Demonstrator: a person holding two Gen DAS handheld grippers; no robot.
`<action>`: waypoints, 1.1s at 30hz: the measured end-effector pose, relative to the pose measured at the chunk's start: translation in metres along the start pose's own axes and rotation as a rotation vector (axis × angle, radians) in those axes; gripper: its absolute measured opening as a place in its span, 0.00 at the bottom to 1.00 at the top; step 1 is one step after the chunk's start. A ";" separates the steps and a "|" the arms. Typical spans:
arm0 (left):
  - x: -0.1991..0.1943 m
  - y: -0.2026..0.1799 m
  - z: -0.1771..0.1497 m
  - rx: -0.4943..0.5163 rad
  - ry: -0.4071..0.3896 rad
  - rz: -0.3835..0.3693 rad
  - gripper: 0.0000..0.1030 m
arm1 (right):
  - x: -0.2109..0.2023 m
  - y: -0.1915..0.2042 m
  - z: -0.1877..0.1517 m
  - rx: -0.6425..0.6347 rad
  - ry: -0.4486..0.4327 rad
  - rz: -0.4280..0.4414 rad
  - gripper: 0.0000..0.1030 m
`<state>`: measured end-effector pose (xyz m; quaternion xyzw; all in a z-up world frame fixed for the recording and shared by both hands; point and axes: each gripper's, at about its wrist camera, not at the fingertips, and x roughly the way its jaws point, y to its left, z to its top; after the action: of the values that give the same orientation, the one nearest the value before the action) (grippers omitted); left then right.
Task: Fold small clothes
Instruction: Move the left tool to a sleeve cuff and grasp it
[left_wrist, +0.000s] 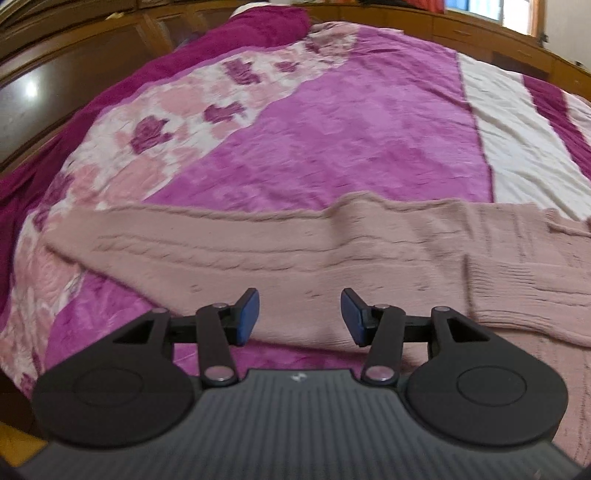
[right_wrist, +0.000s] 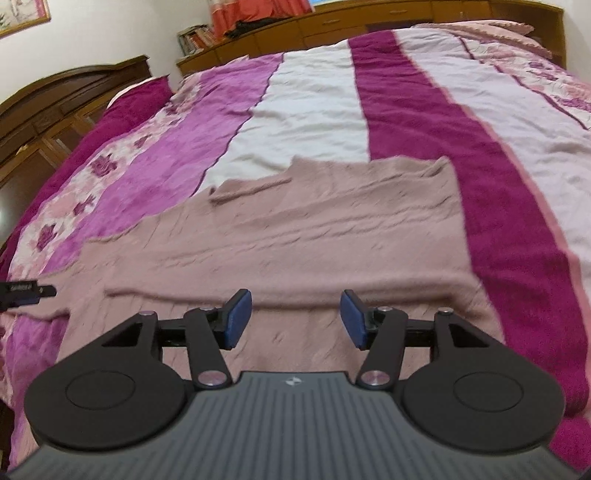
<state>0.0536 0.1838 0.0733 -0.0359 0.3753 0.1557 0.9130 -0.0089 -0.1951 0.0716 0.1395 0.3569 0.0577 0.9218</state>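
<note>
Both grippers sit at the bottom of their own views, hovering above the garment with nothing between the blue pads. Your left gripper (left_wrist: 300, 317) stands with its jaws parted and empty; the knit lies under them, not pinched. Your right gripper (right_wrist: 296, 319) is likewise released, jaws spread apart, no fabric caught.

Location of the work item: the pink knitted sweater (right_wrist: 295, 229) lies spread flat across the near part of the bedspread (right_wrist: 314, 103), striped in magenta, white and floral bands. In the left view, one sleeve (left_wrist: 155, 247) runs out long toward the left, and a ribbed band (left_wrist: 524, 288) shows at the right. In the right view, a fold edge crosses the knit just beyond the pads, so one layer appears to lie over another there.

Step in hand, as a judgement: you are between grasps. A fold seems laid and let go, and the garment is not yet a compact packet, because the sleeve is extended.

Next move, as a judgement:
1. Select the next edge, probably the extended sleeve or the ribbed band.
2. Lower each gripper until the pads straddle one layer of knit only.
3. Close on the knit, not on the bedspread beneath it.
4. Lift both sides evenly; soft knit sags and drags if raised unevenly.

Count:
- Sweaters: one.
- Grippers: two.
- Bedspreads: one.
- Other garments: none visible.
</note>
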 end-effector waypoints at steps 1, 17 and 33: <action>0.002 0.004 -0.001 -0.008 0.005 0.006 0.50 | -0.001 0.003 -0.004 -0.003 0.003 -0.001 0.68; 0.034 0.052 -0.009 -0.171 0.072 0.061 0.62 | 0.005 0.013 -0.040 -0.014 0.040 -0.052 0.78; 0.052 0.070 -0.009 -0.241 0.053 0.029 0.67 | 0.015 0.013 -0.043 0.005 0.050 -0.091 0.80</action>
<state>0.0607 0.2617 0.0345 -0.1438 0.3784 0.2118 0.8895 -0.0266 -0.1699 0.0359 0.1237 0.3861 0.0185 0.9139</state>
